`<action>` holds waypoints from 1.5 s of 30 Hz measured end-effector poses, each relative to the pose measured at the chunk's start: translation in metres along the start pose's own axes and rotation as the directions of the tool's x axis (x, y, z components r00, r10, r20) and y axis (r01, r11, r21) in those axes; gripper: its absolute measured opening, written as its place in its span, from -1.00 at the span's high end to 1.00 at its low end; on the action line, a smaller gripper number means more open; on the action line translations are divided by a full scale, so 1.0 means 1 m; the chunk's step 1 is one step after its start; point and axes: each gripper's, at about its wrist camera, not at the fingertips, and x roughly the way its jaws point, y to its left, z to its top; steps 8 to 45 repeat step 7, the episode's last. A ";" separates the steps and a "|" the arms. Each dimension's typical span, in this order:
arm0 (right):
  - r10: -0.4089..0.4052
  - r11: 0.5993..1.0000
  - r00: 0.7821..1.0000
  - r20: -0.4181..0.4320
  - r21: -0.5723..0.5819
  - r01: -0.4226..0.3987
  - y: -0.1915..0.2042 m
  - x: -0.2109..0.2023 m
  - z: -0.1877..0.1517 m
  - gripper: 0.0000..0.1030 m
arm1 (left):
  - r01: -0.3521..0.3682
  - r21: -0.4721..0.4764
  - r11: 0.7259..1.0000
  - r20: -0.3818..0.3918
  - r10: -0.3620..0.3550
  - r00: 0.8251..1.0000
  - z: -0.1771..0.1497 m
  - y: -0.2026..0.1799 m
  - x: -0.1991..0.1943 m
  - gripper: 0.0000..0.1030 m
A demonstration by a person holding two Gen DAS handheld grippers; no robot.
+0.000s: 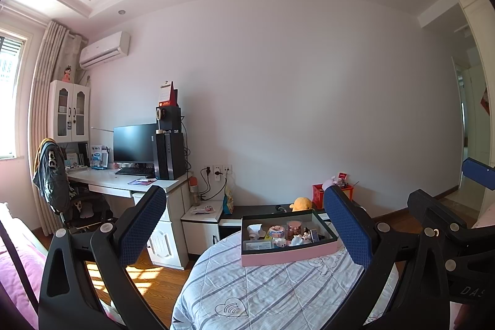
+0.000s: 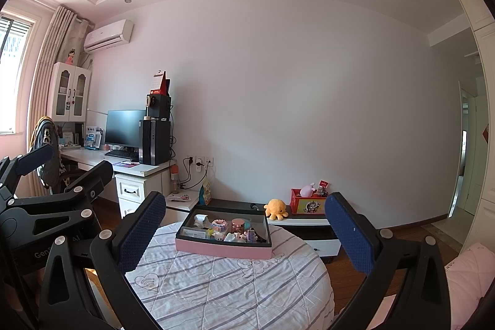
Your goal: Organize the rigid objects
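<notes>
A round bench [image 2: 235,289] draped in a white quilted cloth with grey stripes fills the lower middle of both views, with a wooden floor [image 1: 148,277] around it. Behind it along the wall stands a white desk [image 2: 102,161] carrying a dark monitor [image 2: 125,127] and a black computer tower [image 2: 154,141]. On the far half of the bench sits a shallow pink box [image 2: 222,249] with a dark inner rim. Both pairs of tongs are held above the near edge of the bench, well short of the box: the left tongs [image 1: 244,225] stand wide apart with nothing between the blue pads, and the right tongs [image 2: 244,232] are likewise spread wide and empty. A yellow plush octopus [image 2: 276,208] rests on the low cabinet just beyond the box. Inside the box lie the small rigid things: a rose-coloured jar [image 2: 238,225] near the middle, a white object [image 2: 201,219] toward the left back corner, and several tiny pieces too small to tell apart.
</notes>
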 end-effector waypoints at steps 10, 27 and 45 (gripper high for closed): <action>0.002 1.000 1.000 -0.004 0.000 -0.002 -0.001 0.001 -0.001 -1.00 | 0.005 -0.001 1.000 -0.004 -0.005 1.000 -0.002 0.001 0.001 -1.00; 0.002 1.000 1.000 -0.004 0.000 -0.002 -0.001 0.001 -0.001 -1.00 | 0.005 -0.001 1.000 -0.004 -0.005 1.000 -0.002 0.001 0.001 -1.00; 0.002 1.000 1.000 -0.004 0.000 -0.002 -0.001 0.001 -0.001 -1.00 | 0.005 -0.001 1.000 -0.004 -0.005 1.000 -0.002 0.001 0.001 -1.00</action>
